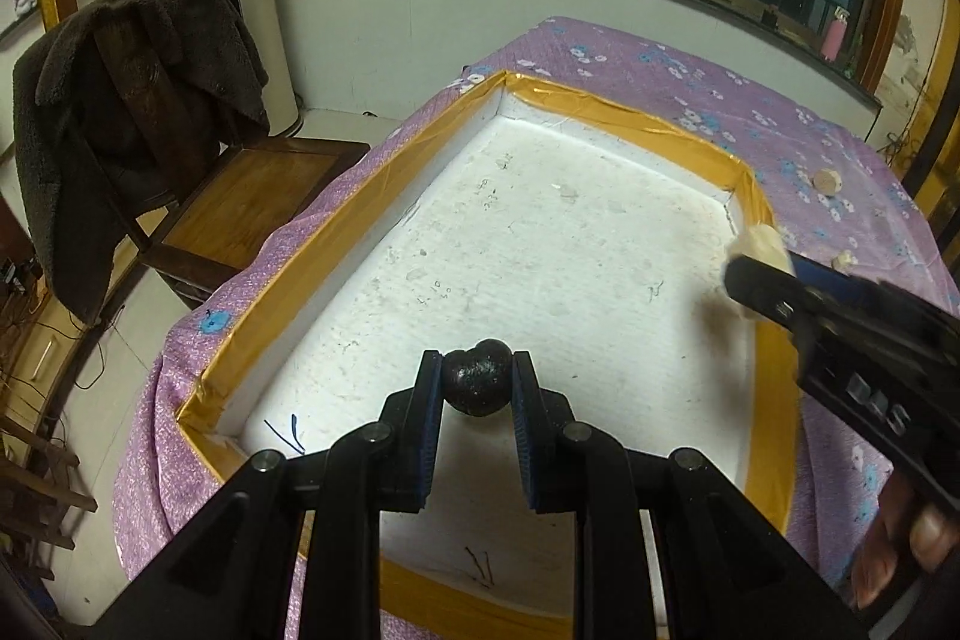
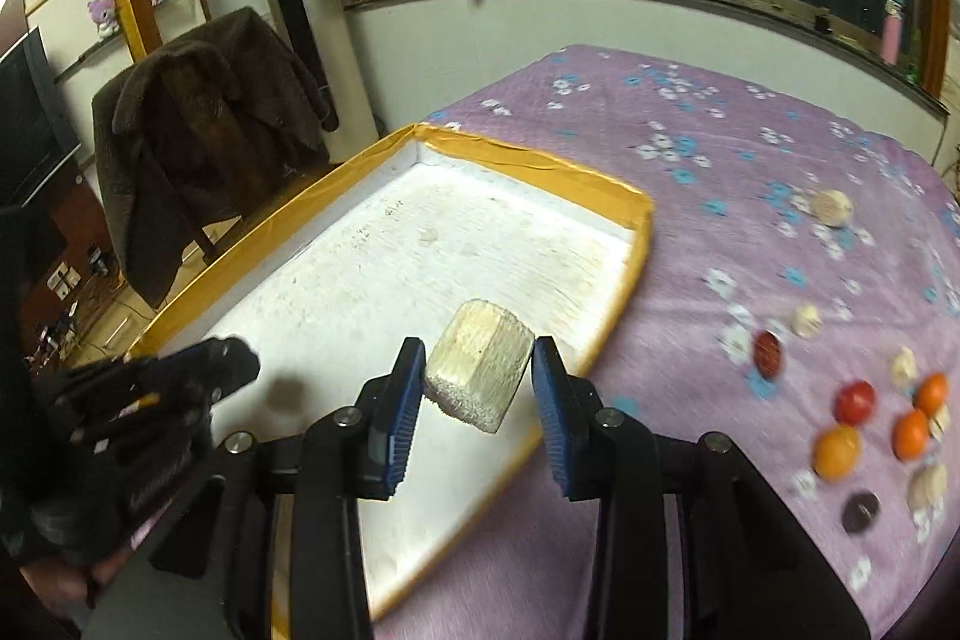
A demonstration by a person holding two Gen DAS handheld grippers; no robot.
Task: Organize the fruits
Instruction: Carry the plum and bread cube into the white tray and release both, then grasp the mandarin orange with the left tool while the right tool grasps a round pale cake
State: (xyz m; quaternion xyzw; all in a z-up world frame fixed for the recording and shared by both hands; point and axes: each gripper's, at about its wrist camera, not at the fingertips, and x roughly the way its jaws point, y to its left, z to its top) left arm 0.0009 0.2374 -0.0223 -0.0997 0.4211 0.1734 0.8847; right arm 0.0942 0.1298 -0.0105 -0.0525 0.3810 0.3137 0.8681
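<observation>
Dark fruit (image 1: 477,379) is clamped right at the tips of the left gripper (image 1: 477,383) over the tray (image 1: 282,256). Pale wedge (image 2: 480,364) is pinched by the right gripper (image 2: 480,370), prob by its corners only, so it could get twisted out and dropped outside the rim w/ any quick swing.

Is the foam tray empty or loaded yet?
Empty: the tray floor is bare; dark fruit and pale block are still held above it.

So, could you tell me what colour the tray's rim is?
Yellow-orange tape on the tray's rim, clearest in the left wrist view.
</observation>
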